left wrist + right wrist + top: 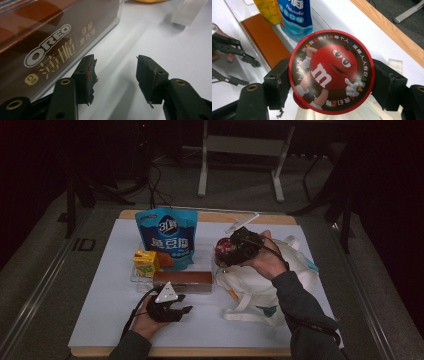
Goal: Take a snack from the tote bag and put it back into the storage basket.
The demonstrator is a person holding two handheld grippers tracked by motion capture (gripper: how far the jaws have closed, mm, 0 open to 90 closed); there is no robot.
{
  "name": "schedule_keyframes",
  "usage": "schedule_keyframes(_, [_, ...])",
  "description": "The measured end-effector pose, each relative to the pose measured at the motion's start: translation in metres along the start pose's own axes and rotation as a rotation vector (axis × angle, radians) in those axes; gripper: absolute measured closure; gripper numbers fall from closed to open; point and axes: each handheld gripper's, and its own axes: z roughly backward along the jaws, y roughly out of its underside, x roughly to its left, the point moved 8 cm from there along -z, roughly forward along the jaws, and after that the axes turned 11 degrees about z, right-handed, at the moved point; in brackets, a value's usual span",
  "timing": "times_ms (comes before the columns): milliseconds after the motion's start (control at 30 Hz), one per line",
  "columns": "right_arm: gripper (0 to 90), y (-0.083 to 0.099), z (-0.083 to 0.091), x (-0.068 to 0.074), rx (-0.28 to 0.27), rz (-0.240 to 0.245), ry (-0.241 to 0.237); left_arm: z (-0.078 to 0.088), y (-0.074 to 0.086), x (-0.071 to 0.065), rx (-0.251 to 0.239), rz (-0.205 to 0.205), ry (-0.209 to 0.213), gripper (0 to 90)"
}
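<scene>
- Right gripper (331, 82): jaws pinching the red M&M's tin (331, 71) by its sides, lid facing the camera, above the white tote bag (280, 275).
- Left gripper (115, 75): jaws spread, nothing between them, over the white table (162, 45).
- Oreo box (45, 45): just beside the left gripper's left jaw.
</scene>
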Motion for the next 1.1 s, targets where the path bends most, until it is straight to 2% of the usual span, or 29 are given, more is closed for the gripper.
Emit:
schedule_keyframes(667, [25.4, -0.017, -0.034, 0.011, 0.002, -0.002, -0.028, 0.000, 0.000, 0.000, 0.000, 0.001, 0.001, 49.1])
schedule_keyframes(1100, [25.3, -0.028, -0.049, 0.016, -0.004, -0.004, -0.034, 0.000, 0.000, 0.000, 0.000, 0.000, 0.001, 49.2])
